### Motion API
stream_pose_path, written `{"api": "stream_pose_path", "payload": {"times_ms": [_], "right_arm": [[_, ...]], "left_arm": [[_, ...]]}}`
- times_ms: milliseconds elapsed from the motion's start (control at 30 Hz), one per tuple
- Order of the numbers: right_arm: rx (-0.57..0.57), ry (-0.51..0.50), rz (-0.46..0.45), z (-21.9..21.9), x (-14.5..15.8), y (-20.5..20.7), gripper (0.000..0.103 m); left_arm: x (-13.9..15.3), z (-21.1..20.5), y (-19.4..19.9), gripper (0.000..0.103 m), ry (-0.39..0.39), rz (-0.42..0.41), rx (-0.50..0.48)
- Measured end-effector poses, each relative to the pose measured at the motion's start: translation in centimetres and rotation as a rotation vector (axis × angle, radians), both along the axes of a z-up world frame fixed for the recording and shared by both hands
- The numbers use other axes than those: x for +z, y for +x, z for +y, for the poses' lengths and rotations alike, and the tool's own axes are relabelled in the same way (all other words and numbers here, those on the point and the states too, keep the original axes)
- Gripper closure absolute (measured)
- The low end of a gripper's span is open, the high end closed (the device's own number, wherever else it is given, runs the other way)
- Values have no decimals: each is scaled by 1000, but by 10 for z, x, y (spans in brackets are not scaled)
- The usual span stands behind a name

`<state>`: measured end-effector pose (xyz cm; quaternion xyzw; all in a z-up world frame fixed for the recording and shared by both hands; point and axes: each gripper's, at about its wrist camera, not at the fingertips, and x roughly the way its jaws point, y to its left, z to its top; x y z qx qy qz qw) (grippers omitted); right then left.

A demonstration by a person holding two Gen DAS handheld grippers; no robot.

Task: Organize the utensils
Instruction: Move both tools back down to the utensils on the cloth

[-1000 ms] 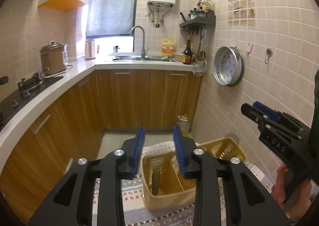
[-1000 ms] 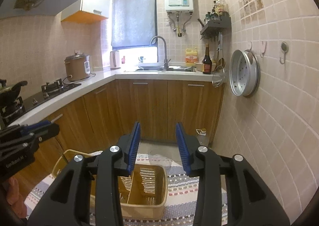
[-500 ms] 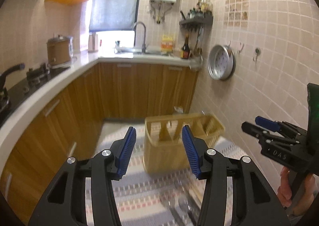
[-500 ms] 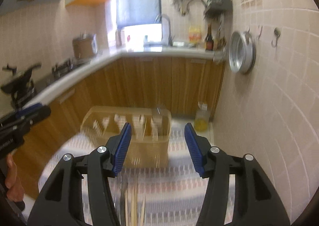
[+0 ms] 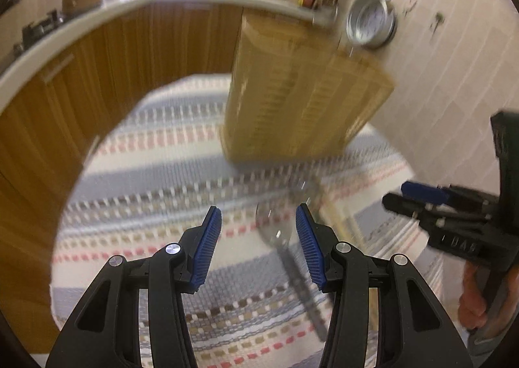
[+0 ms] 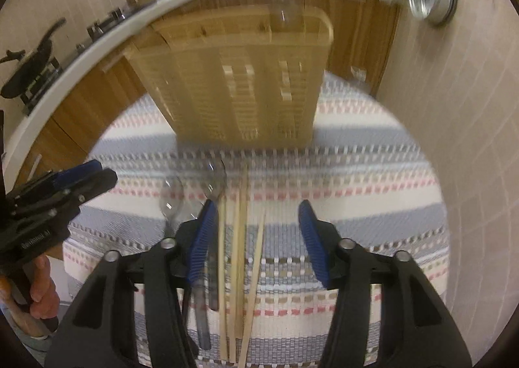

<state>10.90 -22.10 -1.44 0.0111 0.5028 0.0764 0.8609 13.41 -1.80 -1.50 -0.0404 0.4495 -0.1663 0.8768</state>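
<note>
Wooden chopsticks (image 6: 238, 257) plus spoons (image 6: 172, 202) lie loose on striped mat (image 6: 356, 180), near side of slotted basket (image 6: 240, 82) | both cameras have tipped down from kitchen to mat | left gripper (image 5: 258, 238) wide, empty, over spoon (image 5: 275, 231) | right gripper (image 6: 254, 238) wide, empty, over chopsticks | pickup looks next

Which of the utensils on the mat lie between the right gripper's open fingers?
The wooden chopsticks, pale sticks running lengthwise between the right gripper's fingers. The two metal spoons lie further left, beside and partly behind its left finger.
</note>
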Motion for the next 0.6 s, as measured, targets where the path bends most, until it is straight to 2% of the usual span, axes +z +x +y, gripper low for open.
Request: {"api": "stream_pose_path", "payload": {"times_ms": [67,167,367,467,600], "right_arm": [[-17,32,70,-7,-18,11,67],[-39,70,137,-20,-37,21,73],[-49,78,166,-29,-52,21,76],[-52,70,171,-29,-56,19,76],[-40,42,177,-20,-60,20,76]], "left_arm": [[-16,-5,5,58,11,41,-12],[-32,-6,15,59,-22,101,-6],[-41,2,36,60,-116,195,54],[-46,-1,46,60,-121,238,75],[-45,-16,50,60,-77,231,108]]}}
